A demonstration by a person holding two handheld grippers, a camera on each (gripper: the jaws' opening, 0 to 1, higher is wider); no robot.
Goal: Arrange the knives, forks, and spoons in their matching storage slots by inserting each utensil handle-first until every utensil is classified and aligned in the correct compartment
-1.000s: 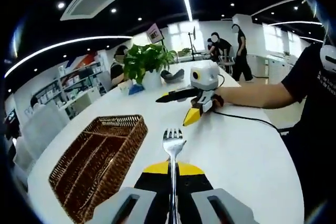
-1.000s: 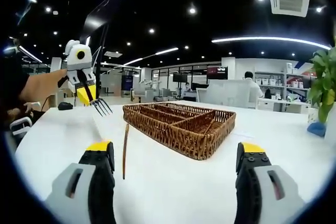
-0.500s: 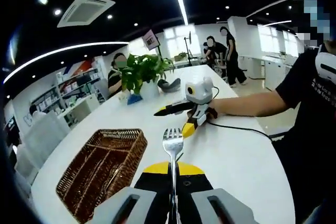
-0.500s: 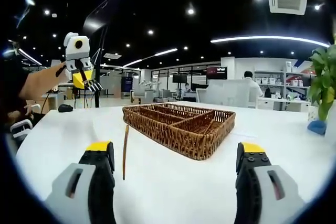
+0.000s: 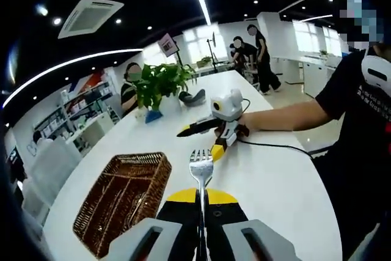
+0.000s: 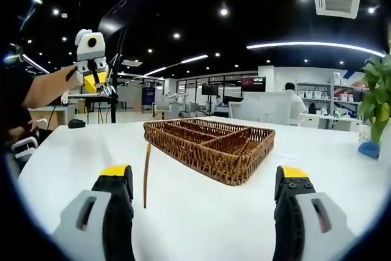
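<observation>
Left gripper view: the left gripper [image 5: 201, 203] clamps a silver fork [image 5: 201, 172] by its handle, tines pointing away, raised above the white table [image 5: 275, 181]. The wicker tray [image 5: 125, 198] lies down to the left. Beyond the fork, the right gripper [image 5: 221, 136] rests near the table, held by a person's hand, a potted plant [image 5: 157, 84] behind.

Right gripper view: the right gripper [image 6: 201, 181] stands wide apart, holding nothing. A thin brown stick-like utensil [image 6: 146, 175] lies just ahead, beside the divided tray [image 6: 211, 142]. The left gripper [image 6: 93, 68] hovers high at left with the fork [image 6: 107, 91].
</observation>
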